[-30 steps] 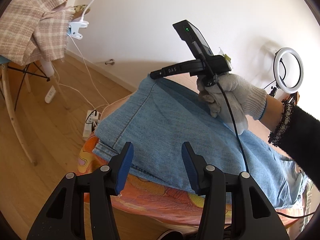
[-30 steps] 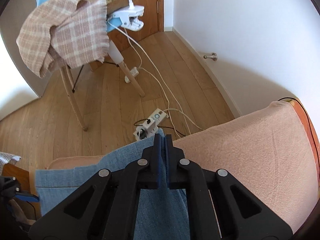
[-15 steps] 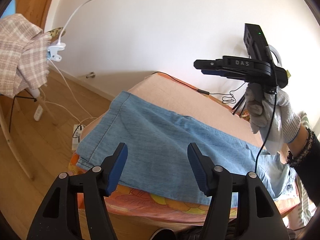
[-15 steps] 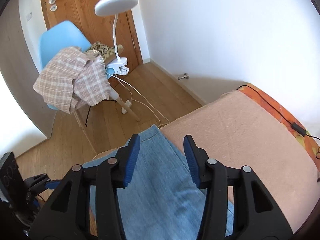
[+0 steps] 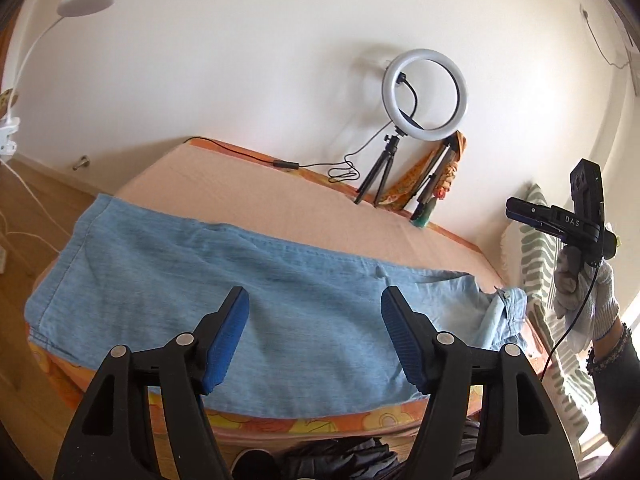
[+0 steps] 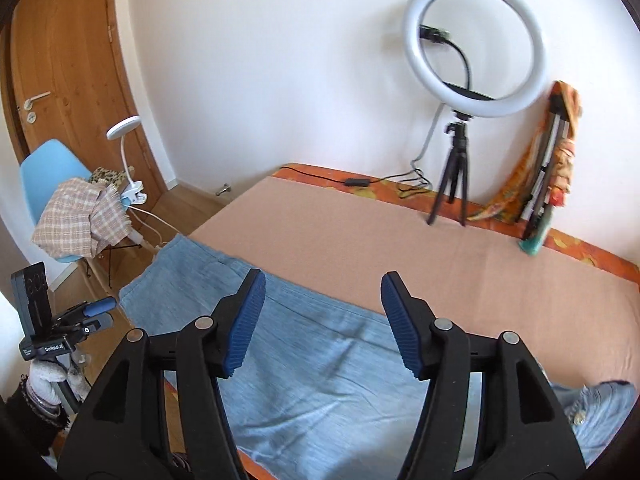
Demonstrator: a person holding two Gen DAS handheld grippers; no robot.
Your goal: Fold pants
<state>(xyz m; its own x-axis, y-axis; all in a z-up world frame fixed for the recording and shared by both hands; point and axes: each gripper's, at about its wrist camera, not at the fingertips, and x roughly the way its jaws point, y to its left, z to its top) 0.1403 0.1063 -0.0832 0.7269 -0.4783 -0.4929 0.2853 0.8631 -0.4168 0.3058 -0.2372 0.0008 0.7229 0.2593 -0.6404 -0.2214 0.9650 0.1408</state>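
Item: denim pants (image 5: 248, 280), light blue, laid lengthwise along the near edge of the bed (image 5: 304, 208), legs doubled one over the other; waistband bunched at the end towards the right tongs.
Left tongs (image 5: 314, 336): jaws wide, just been opening, nothing between them; raised above the mid-leg cloth.
Right tongs (image 6: 322, 324): jaws wide, just been opening, empty; clear above the pants.
Judgement: both let go so the lengthwise fold settles; crosswise fold outstanding.
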